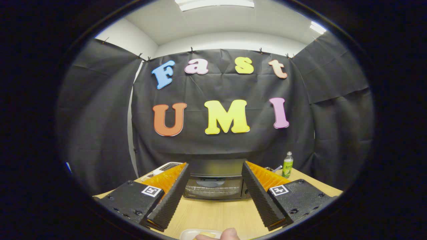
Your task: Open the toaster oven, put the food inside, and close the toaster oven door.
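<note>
1. The gripper [216,170] hangs over a wooden table [217,213] with its two fingers spread wide apart — nothing sits between them.
2. Beyond the fingertips, framed in the gap, the toaster oven [215,181] stands on the table against the booth's black wall, its glass door shut.
3. Near the bottom, just below the fingers, a pale plate [190,233] holds some yellowish food [208,234] — a person's fingertip [230,234] rests beside it.
4. A small green bottle [287,165] stands upright beyond the right finger, and a white object [165,166] lies past the left one.
</note>
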### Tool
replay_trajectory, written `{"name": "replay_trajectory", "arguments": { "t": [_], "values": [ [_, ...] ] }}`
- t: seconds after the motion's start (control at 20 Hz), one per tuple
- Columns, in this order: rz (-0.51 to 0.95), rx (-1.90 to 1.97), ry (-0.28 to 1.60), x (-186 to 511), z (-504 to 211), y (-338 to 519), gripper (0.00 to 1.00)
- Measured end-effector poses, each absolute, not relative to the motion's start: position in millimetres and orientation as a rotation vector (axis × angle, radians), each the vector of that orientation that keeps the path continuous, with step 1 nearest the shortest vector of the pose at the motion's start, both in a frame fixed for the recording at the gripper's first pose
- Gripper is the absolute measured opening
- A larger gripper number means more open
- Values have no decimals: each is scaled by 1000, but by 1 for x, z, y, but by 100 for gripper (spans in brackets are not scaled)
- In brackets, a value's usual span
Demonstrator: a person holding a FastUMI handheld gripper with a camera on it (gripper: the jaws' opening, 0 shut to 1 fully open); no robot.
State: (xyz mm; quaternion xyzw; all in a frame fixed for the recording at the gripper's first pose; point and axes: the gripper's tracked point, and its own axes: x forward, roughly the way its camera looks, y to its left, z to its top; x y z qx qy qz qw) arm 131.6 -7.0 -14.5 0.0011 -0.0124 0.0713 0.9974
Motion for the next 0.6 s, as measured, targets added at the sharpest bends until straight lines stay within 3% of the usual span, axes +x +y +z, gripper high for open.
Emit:
{"name": "replay_trajectory", "arguments": {
  "t": [0.6],
  "values": [
    [161,-54,95,285,-92,31,100]
  ]
}}
